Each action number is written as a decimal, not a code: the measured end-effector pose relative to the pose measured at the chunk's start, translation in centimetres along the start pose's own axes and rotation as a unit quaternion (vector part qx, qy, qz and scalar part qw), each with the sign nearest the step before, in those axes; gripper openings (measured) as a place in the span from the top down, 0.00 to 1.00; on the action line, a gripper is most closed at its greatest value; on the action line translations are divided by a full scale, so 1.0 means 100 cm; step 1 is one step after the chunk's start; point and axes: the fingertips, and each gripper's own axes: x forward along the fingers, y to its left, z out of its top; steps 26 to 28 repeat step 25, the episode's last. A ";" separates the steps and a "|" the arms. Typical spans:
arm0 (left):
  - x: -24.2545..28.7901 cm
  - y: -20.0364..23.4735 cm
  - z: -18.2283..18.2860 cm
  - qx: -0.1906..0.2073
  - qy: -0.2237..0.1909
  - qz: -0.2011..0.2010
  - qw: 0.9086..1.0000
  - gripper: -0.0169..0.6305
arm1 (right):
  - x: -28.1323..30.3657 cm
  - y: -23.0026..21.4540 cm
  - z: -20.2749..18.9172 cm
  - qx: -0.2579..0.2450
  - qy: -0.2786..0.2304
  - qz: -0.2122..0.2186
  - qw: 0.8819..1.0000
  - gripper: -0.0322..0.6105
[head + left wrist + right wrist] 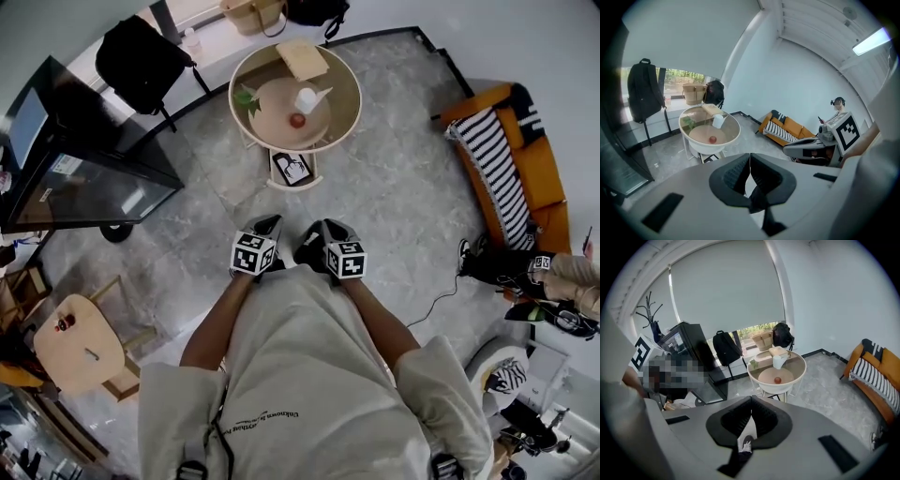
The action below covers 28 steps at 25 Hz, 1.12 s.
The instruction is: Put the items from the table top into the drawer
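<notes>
At left, head view alone shows a likely stool (80,356); left gripper (267,226), right gripper (313,232): jaws together

Round table (353,108), pale rim, tan inner disc (272,117). Four items on it:
- small red round item (297,120), on the disc, near its front
- white cup-like container (307,99), upright, just behind the red item
- green leafy item (247,97), at the left edge
- flat tan block (302,59), lying at the far edge, well apart from the rest
</notes>
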 end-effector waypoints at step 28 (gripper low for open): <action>-0.009 0.009 0.001 0.002 -0.011 0.011 1.000 0.94 | 0.016 0.002 0.005 0.016 0.009 0.015 1.000 0.90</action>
